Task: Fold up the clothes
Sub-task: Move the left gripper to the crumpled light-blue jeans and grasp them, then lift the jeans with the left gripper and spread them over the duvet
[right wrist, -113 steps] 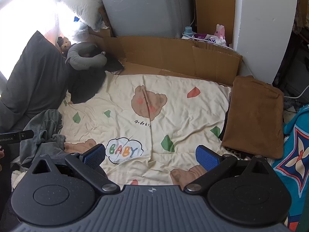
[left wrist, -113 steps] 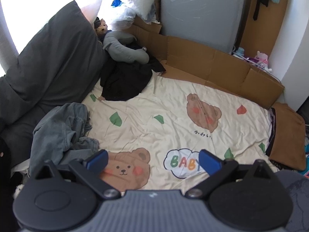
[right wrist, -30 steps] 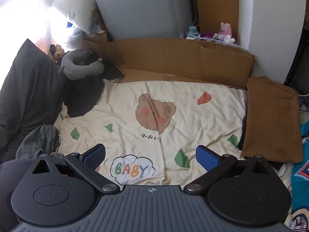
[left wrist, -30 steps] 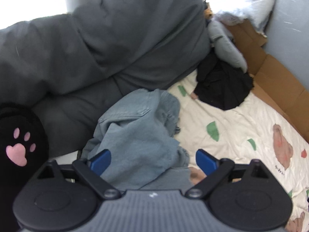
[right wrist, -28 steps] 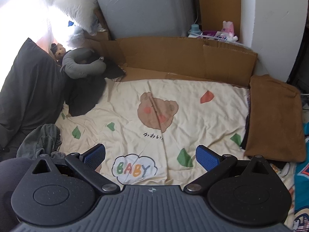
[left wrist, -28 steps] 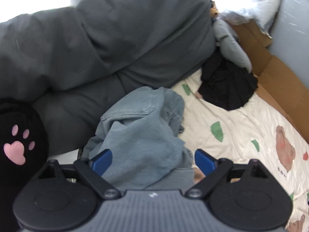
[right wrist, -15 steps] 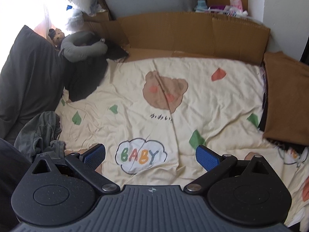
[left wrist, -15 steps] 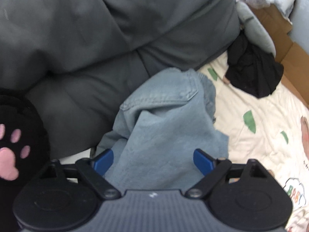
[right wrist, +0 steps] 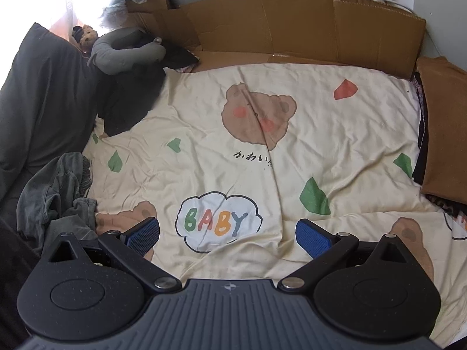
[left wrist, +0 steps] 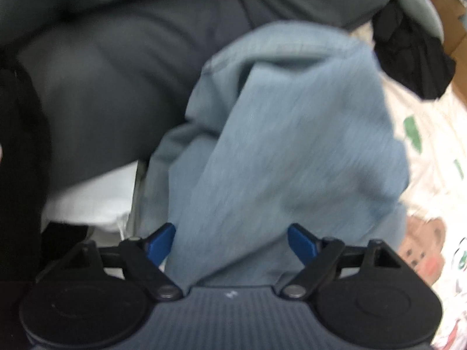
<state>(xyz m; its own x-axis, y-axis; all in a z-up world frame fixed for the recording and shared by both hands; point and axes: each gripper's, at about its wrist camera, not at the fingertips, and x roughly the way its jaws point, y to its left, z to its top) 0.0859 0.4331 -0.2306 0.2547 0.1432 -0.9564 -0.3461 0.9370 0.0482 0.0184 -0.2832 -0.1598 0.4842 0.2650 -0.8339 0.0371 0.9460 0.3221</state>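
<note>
The crumpled blue denim garment [left wrist: 286,134] fills the centre of the left wrist view, its cloth lying between the wide-apart jaws of the left gripper [left wrist: 232,240]. The right gripper [right wrist: 227,233], jaws also apart, hangs over the bear-print blanket [right wrist: 321,122] at lower centre; cardboard panels [right wrist: 292,26] line the top edge.

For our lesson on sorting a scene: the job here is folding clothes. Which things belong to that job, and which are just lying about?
Belongs to the job:
- blue garment, between the open left gripper's fingers
- black garment
- right gripper, open over the sheet

Lying about:
- neck pillow
- toy bear
- cardboard
- brown cushion
- grey duvet
</note>
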